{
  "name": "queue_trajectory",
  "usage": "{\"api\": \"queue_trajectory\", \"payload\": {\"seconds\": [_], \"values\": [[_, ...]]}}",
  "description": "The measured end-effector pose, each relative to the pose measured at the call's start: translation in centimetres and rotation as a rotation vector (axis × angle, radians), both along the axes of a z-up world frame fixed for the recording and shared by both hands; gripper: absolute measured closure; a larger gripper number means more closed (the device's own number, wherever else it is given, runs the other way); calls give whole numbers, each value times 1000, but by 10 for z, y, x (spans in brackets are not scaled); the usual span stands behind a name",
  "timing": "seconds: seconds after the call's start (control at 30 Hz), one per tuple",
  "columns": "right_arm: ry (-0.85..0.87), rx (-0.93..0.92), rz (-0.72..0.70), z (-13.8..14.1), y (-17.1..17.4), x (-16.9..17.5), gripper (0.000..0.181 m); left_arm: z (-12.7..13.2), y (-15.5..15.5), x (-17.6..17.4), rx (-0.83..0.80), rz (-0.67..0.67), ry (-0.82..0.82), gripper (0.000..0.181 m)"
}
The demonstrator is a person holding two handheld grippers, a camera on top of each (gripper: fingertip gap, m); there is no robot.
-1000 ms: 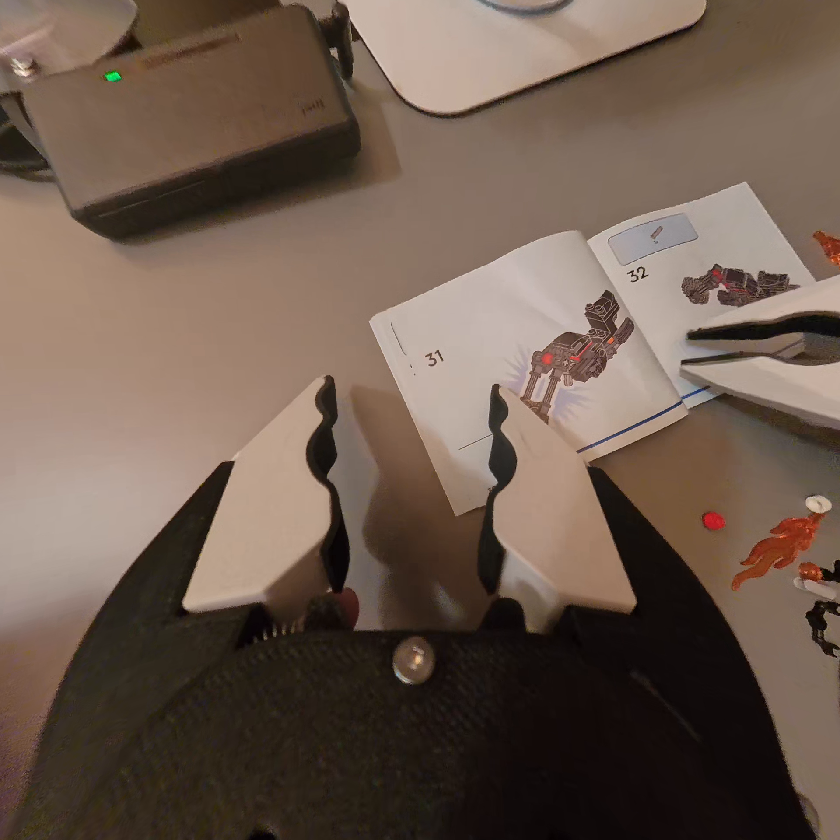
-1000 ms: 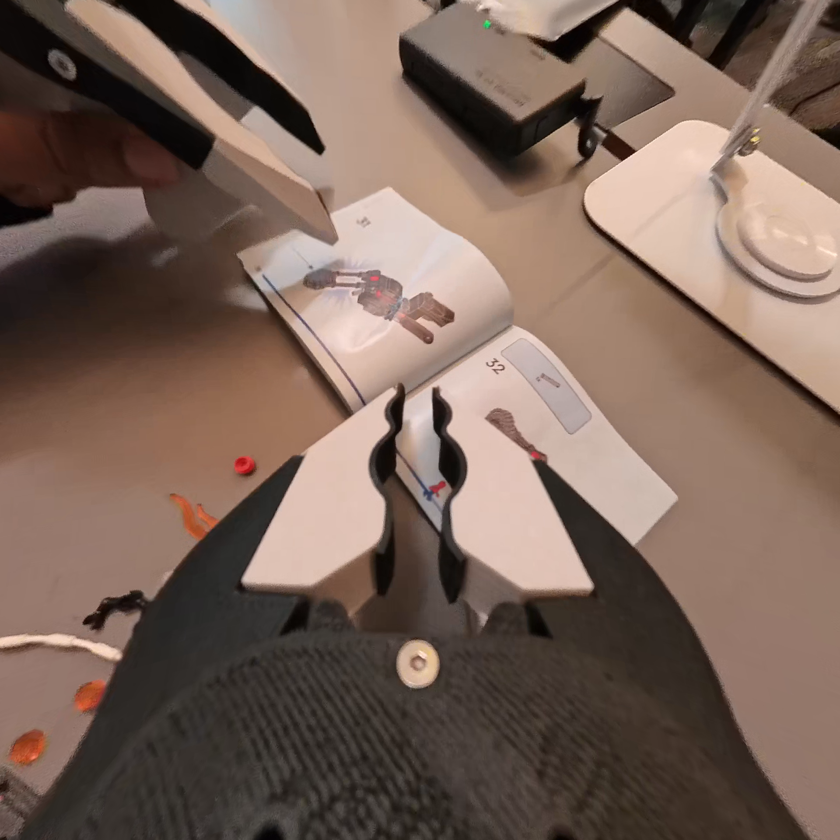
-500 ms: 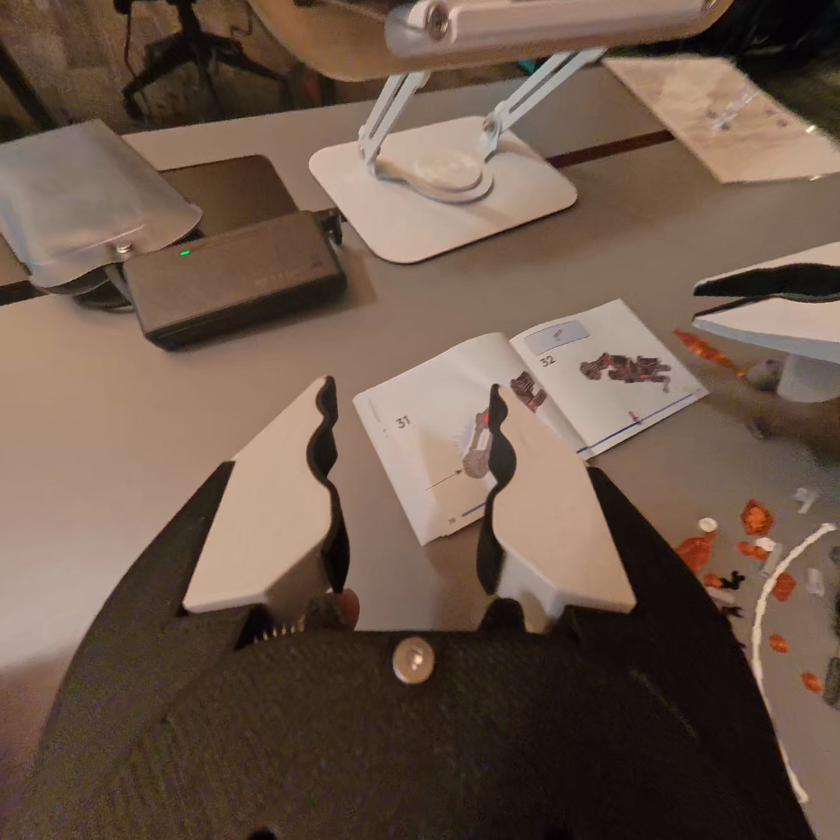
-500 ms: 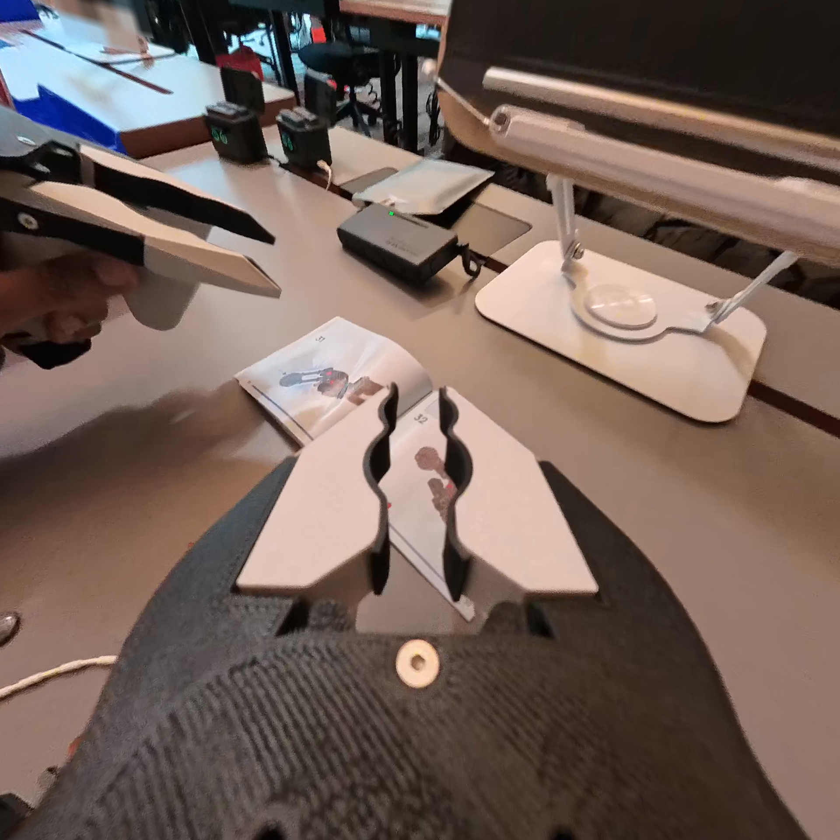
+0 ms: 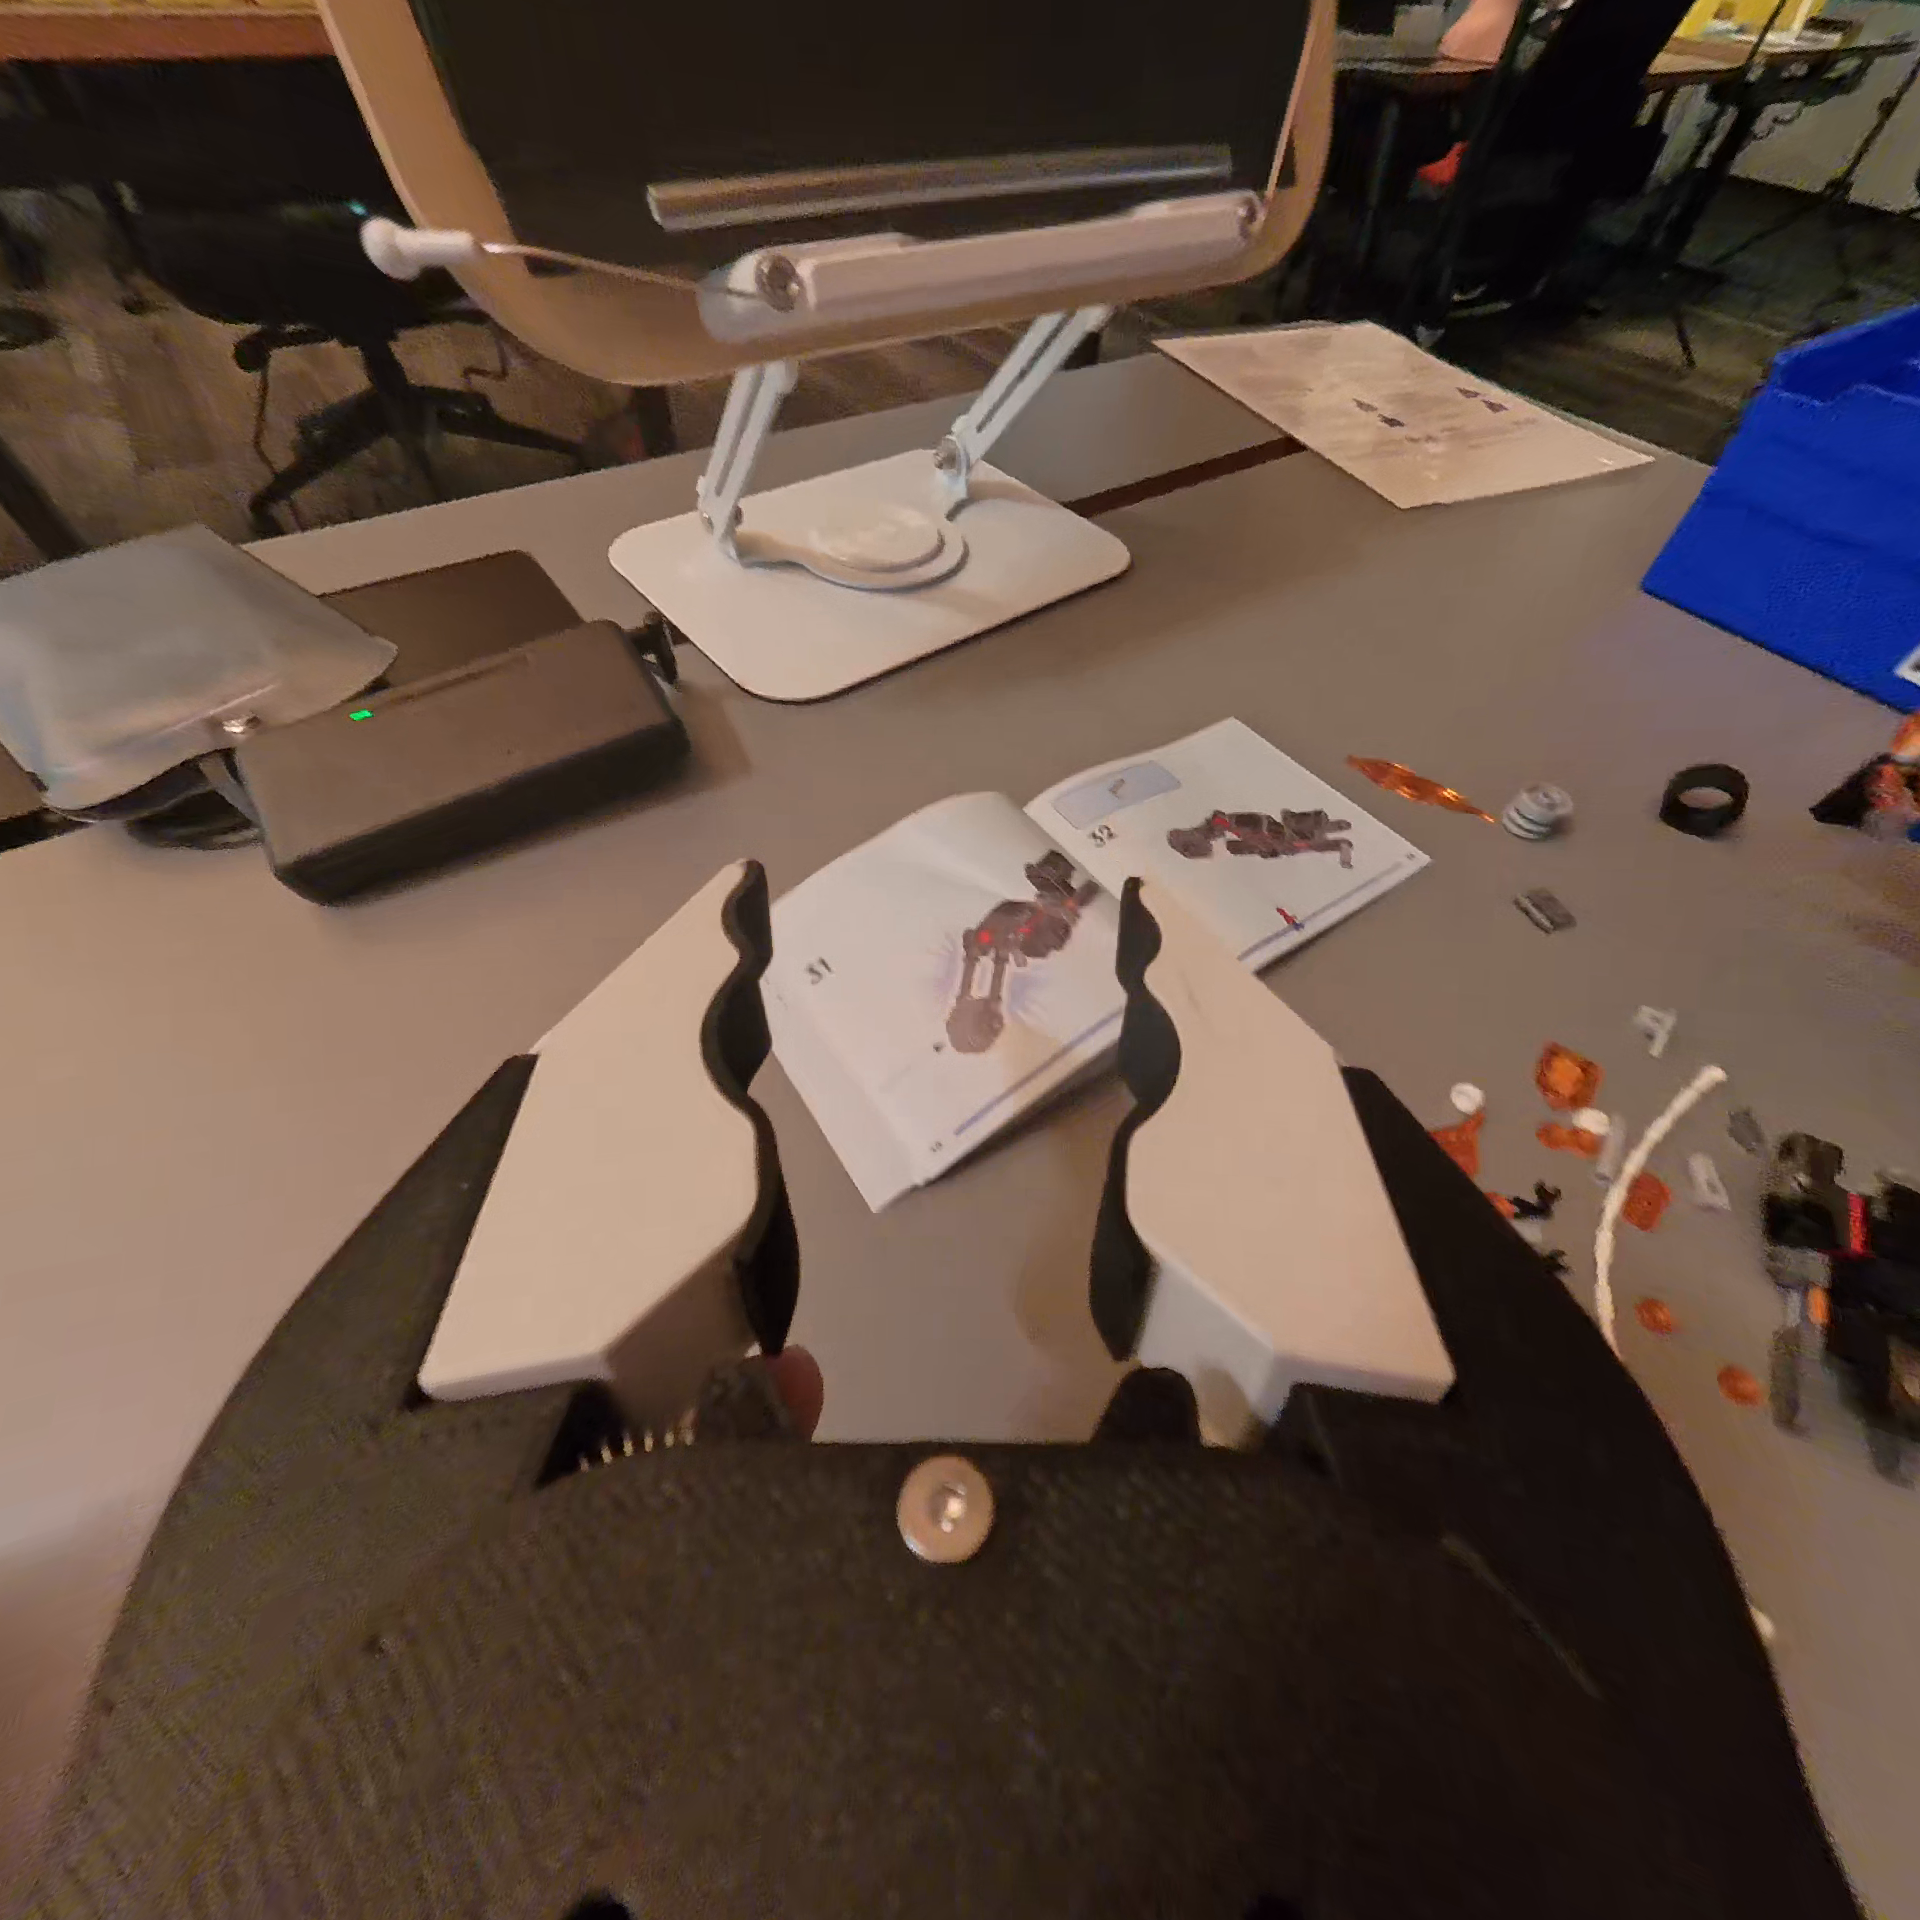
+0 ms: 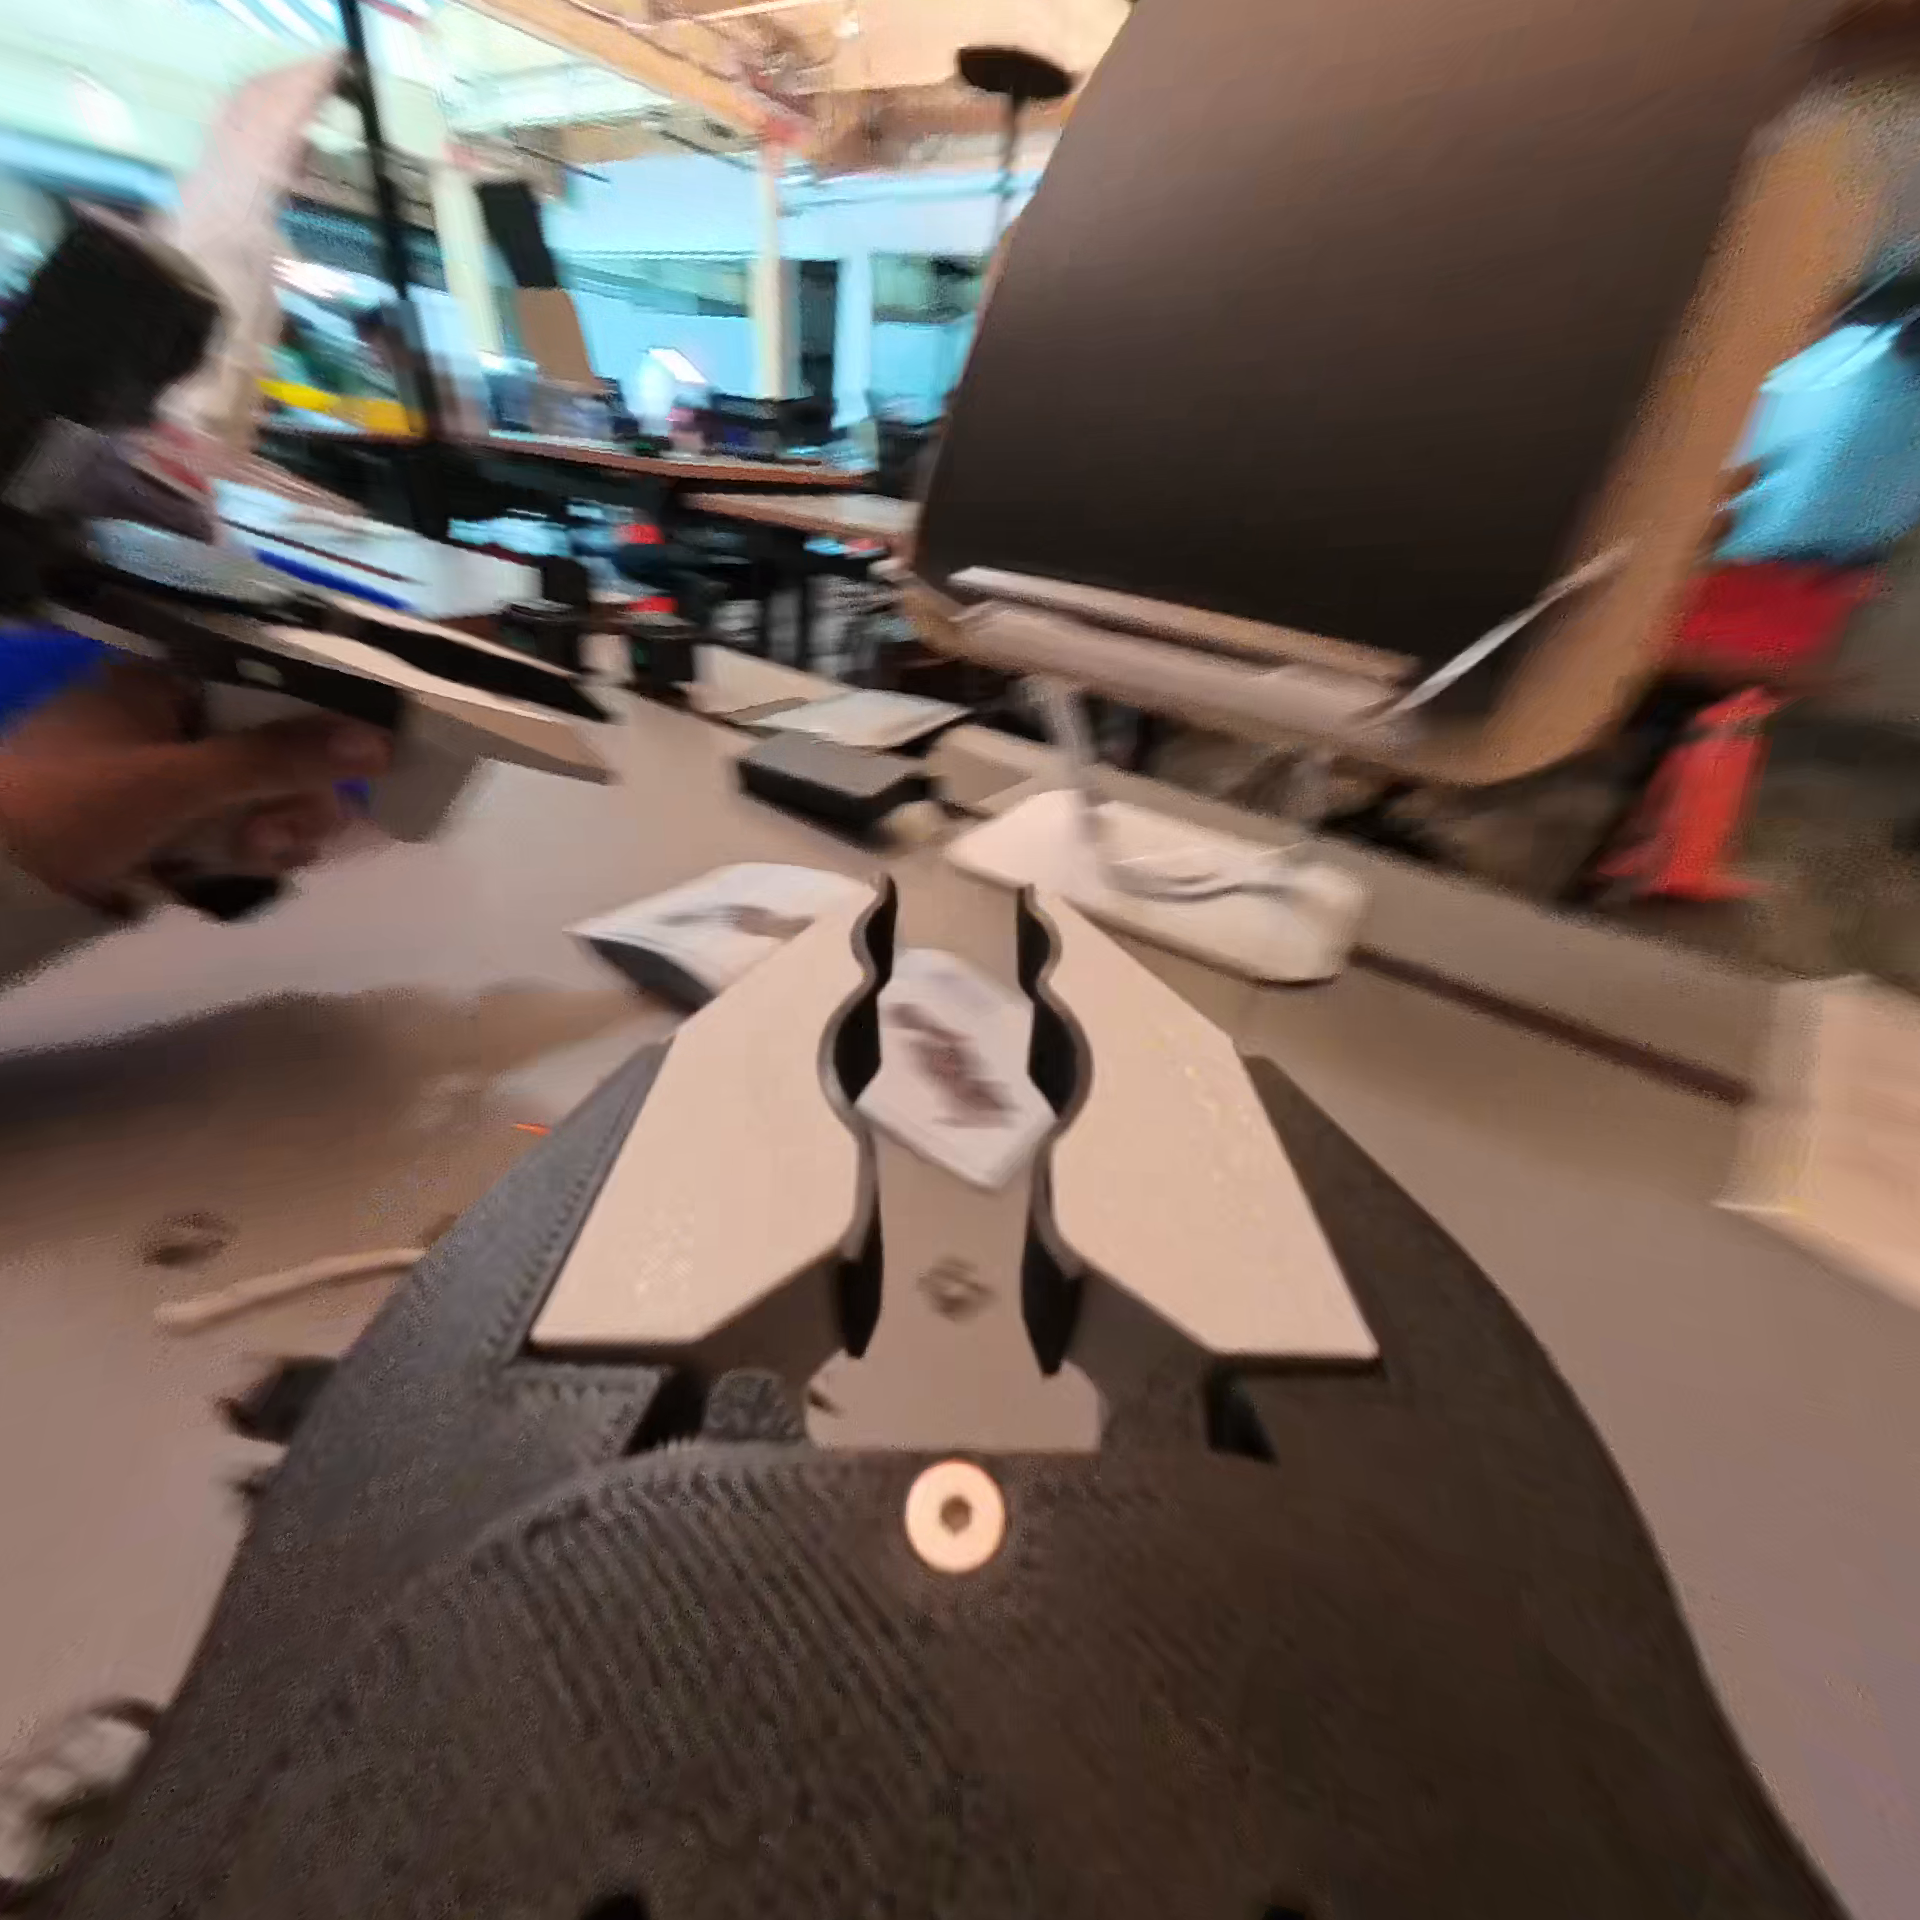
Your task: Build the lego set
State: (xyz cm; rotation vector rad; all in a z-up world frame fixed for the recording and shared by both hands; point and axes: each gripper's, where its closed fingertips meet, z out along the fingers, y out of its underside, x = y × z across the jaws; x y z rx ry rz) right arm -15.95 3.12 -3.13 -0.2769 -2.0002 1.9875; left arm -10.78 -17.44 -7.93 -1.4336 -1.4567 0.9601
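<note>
An open instruction booklet (image 5: 1091, 935) lies on the grey table (image 5: 312, 1039). To its right are loose orange pieces (image 5: 1569, 1075), a white string (image 5: 1652, 1164) and a partly built black model (image 5: 1839, 1247). My left gripper (image 5: 938, 894) is open and empty, held above the table just short of the booklet. My right gripper (image 6: 956, 909) is empty with a narrow gap between its jaws, and it points at the booklet (image 6: 945, 1060) in a blurred view. The left gripper (image 6: 499, 717) also shows there at the left, held by a hand (image 6: 156, 800).
A tablet on a white stand (image 5: 873, 561) is behind the booklet. A black power brick (image 5: 457, 758) and a silver pouch (image 5: 156, 644) are at the left. A blue bin (image 5: 1818, 540), a black ring (image 5: 1702, 798) and a grey round piece (image 5: 1536, 810) are at the right. A paper sheet (image 5: 1403, 416) lies at the back. From my left tips it is roughly 15 centimetres to the black power brick (image 5: 457, 758); from my right, 40 centimetres. It is also in sight in the right wrist view (image 6: 790, 769).
Both grippers have risen and pulled back from the booklet, tilting up so more of the room shows. The right gripper has left the left wrist view, and its gap looks slightly wider.
</note>
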Motion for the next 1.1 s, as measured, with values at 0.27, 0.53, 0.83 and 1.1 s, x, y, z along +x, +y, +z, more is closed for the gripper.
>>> {"api": "queue_trajectory", "payload": {"seconds": [0.27,0.53,0.83,1.1], "values": [[229,-272,-469,48,197,-32,164,10,30,32,161,-75,156,115],[54,-102,-385,-3,167,-48,136,10,51,44,277,-146,190,113],[-10,-99,-387,-13,167,-56,138,17,83,51,314,-326,198,122],[-22,-73,-365,-18,161,-56,138,-19,186,76,220,-732,-6,126]]}}
